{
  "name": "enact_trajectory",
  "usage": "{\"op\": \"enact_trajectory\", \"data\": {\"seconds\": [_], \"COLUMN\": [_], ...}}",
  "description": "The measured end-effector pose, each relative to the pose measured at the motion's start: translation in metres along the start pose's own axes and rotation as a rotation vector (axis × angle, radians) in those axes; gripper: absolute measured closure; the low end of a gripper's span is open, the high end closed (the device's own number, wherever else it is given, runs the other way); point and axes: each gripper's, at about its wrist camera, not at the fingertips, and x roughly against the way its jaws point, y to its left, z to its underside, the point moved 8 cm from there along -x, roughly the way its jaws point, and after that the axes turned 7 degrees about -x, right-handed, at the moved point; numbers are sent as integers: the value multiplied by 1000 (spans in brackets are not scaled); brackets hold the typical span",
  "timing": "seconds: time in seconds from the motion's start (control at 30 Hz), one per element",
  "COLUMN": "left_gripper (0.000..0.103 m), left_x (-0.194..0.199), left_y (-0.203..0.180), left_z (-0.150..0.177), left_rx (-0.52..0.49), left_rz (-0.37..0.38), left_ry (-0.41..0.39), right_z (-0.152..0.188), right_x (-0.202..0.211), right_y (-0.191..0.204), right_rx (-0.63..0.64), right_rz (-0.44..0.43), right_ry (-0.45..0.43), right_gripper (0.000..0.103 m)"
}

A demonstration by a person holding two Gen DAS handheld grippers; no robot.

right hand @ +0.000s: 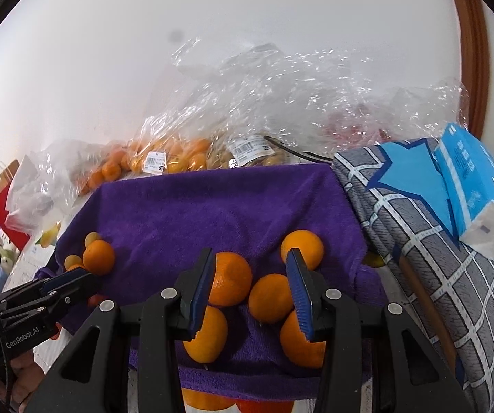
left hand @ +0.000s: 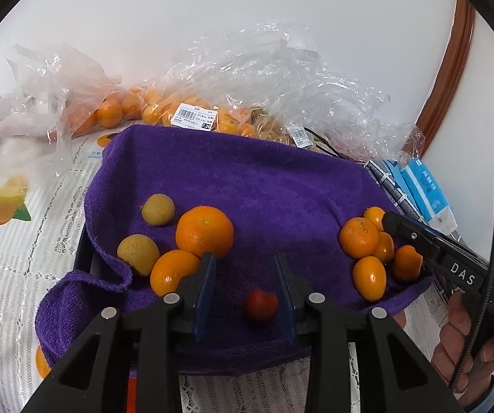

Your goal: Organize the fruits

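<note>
Sorting looks partly done: fruit lies grouped on the purple towel (left hand: 247,179), yet bagged oranges (left hand: 109,112) wait upper left. Both the left gripper (left hand: 245,285) and right gripper (right hand: 250,287) stand released, a small red fruit (left hand: 261,304) loose between the left's fingers.

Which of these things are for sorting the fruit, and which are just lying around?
For the job:
- oranges
- yellowish round fruits
- small red fruit
- purple towel
- bagged fruit

Just lying about:
- blue tissue pack
- checked grey cloth

Purple towel (left hand: 247,186) ahead of the black, blue-padded left gripper (left hand: 245,275); orange citrus (left hand: 204,231) left of it; grey white-checked cloth (right hand: 436,241) right of the right gripper (right hand: 252,282).
</note>
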Motion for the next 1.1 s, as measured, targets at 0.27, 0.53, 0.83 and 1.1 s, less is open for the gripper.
{"op": "enact_trajectory", "data": {"seconds": [0.27, 0.53, 0.83, 1.1], "left_gripper": [61, 59, 38, 24], "left_x": [9, 47, 136, 219], "left_y": [-4, -10, -27, -48], "left_z": [0, -11, 4, 23], "left_rx": [-30, -73, -88, -111], "left_rz": [-6, -80, -150, -202], "left_ry": [-13, -27, -16, -88], "right_z": [6, 11, 27, 54], "right_x": [14, 70, 157, 251], "right_y": [-4, 3, 12, 38], "right_rx": [0, -33, -62, 0], "right_rz": [87, 151, 197, 203], "right_ry": [21, 52, 54, -77], "right_gripper": [60, 57, 56, 17]}}
